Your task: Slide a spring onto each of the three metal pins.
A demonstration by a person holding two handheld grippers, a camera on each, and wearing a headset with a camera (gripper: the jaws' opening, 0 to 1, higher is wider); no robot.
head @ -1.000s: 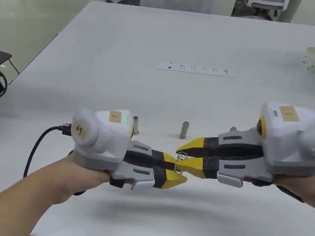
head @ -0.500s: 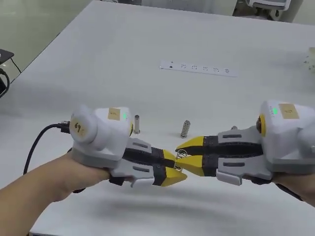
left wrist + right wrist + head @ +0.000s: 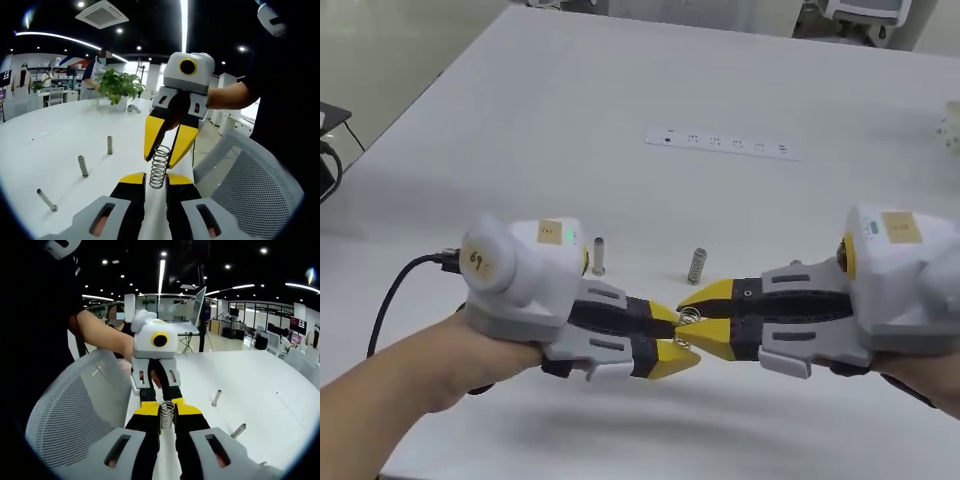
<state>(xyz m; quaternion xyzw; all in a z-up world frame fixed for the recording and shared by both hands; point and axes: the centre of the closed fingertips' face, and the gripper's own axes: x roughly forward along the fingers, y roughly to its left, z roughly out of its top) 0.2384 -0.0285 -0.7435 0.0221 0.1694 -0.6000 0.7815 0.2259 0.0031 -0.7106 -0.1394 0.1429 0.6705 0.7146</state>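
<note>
The spring (image 3: 159,167) is held clear of the table (image 3: 520,130), its long axis running along the line of both sets of jaws. One end points into the left gripper (image 3: 156,180) and the other into the right gripper (image 3: 167,410). The left gripper's jaws stand nearly together, and their yellow tips pinch the end of the coil nearest them. The right gripper faces it tip to tip, its jaws drawn in to a narrow V that clasps the opposite end, so the spring bridges the two. Just beyond the left gripper a bare pin (image 3: 599,255) stands upright on the table. Beyond the meeting tips stands a sprung pin (image 3: 697,264), its coil covering the shaft. Well past both grippers, a white power strip (image 3: 725,143) lies flat.
</note>
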